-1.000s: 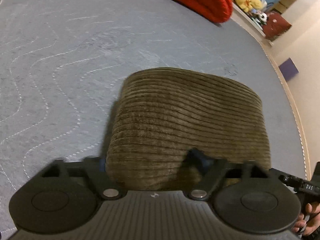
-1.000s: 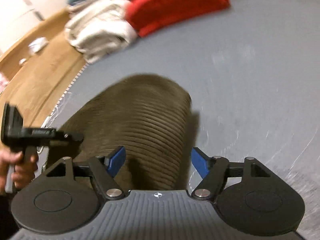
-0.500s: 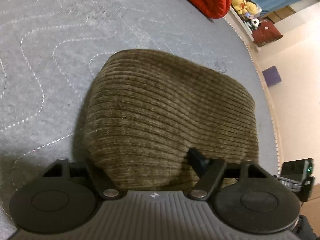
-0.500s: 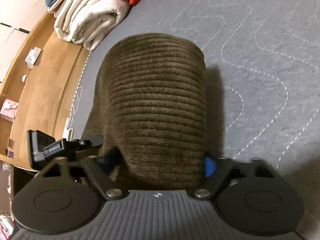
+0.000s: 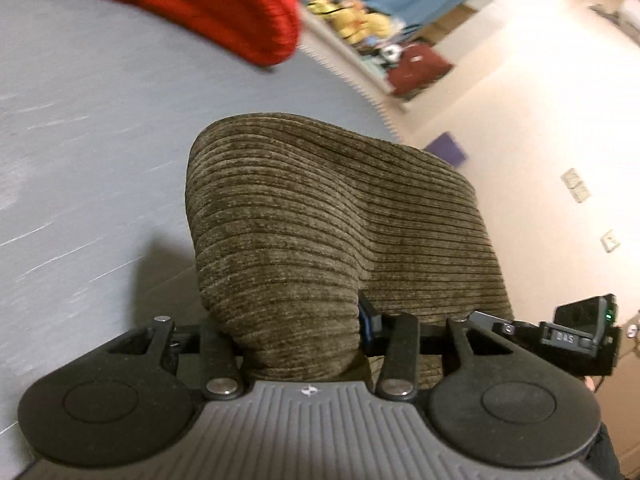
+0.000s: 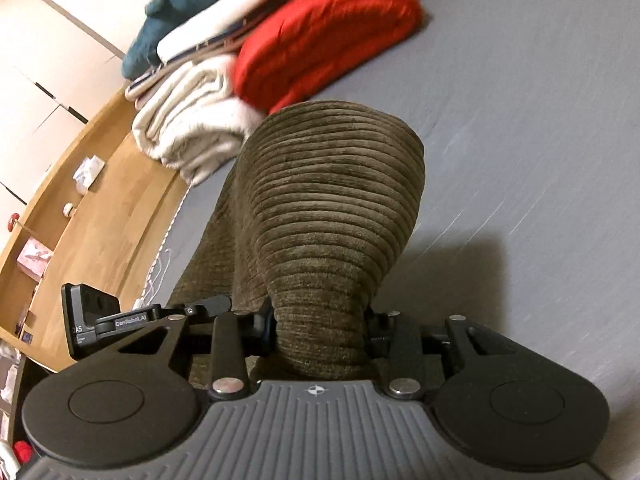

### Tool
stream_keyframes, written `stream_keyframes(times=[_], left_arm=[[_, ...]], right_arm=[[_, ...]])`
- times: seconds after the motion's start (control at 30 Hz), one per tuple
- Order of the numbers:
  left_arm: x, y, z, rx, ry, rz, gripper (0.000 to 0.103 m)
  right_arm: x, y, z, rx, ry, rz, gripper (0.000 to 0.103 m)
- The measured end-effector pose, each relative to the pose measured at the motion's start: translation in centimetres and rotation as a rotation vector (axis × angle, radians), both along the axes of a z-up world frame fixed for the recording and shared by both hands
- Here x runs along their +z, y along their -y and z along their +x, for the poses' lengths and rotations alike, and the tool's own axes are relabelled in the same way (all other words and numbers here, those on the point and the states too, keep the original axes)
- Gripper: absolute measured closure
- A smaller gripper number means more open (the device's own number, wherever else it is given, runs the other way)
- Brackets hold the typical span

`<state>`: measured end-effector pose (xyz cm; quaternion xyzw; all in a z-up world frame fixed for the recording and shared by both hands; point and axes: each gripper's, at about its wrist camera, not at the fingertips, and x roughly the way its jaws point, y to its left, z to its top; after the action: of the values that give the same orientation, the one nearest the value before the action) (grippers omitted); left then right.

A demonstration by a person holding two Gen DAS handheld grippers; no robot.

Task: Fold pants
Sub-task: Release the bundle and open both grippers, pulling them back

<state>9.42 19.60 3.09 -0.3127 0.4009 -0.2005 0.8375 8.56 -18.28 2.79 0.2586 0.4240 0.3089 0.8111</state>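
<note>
Two grippers pinch one near edge of the pants: your left gripper and right gripper each have bunched corduroy between jaws that are closing on it. From both, the folded bundle runs straight ahead over the grey mattress, its long axis crossing between your hands, toward the red blanket at the far edge. Both grippers tilt downward, side by side.

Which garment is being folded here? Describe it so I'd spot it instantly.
On the grey quilted mattress, nearest the cameras, lie olive-brown corduroy pants, bunched between both closing grippers. Their ribbed cords set them apart from the smooth red bundle and cream blanket behind.
</note>
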Motion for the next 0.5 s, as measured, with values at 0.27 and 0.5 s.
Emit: stream_keyframes(times=[0.27, 0.5], left_arm=[[-2.9, 5.0, 4.2, 0.18, -0.132, 0.426, 0.031], [0.6, 9.6, 0.3, -0.071, 0.142, 0.463, 0.047]], right_arm=[[-4.4, 7.3, 6.0, -0.261, -0.01, -0.325, 0.038], [-2.2, 6.0, 2.9, -0.124, 0.191, -0.363, 0.046]])
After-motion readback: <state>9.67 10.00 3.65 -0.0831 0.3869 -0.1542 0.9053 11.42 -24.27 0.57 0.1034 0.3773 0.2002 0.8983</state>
